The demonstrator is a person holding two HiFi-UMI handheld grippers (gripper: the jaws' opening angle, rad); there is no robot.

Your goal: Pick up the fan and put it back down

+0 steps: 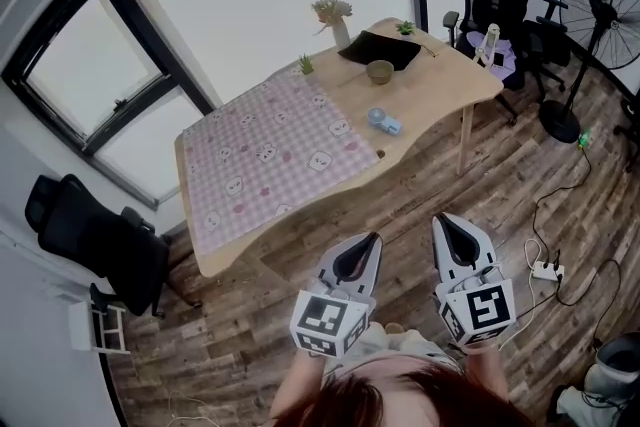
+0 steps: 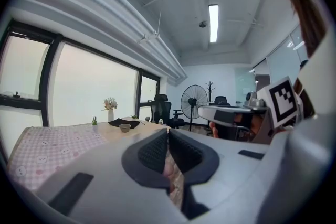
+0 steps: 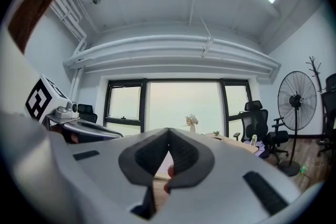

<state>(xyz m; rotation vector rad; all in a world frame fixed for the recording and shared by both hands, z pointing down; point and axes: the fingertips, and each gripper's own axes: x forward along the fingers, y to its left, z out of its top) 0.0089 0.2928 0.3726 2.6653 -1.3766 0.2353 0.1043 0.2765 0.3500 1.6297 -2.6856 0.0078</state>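
The left claw and the right claw are both pinched fully together, pads meeting at the tips with nothing between them. They hang side by side over the wooden floor, short of the desk.

The small blue fan lies on the bare wood of the desk, just beside the 3 o'clock edge of the pink checked cloth. It is at 12 o'clock from the left claw and 11 o'clock from the right claw, well apart from both.

A green bowl stands near the small blue fan at its 12 o'clock, with a black tray beyond it. A vase of flowers stands at the tray's 10 o'clock. A tall floor fan stands on the floor at 2 o'clock from the desk.
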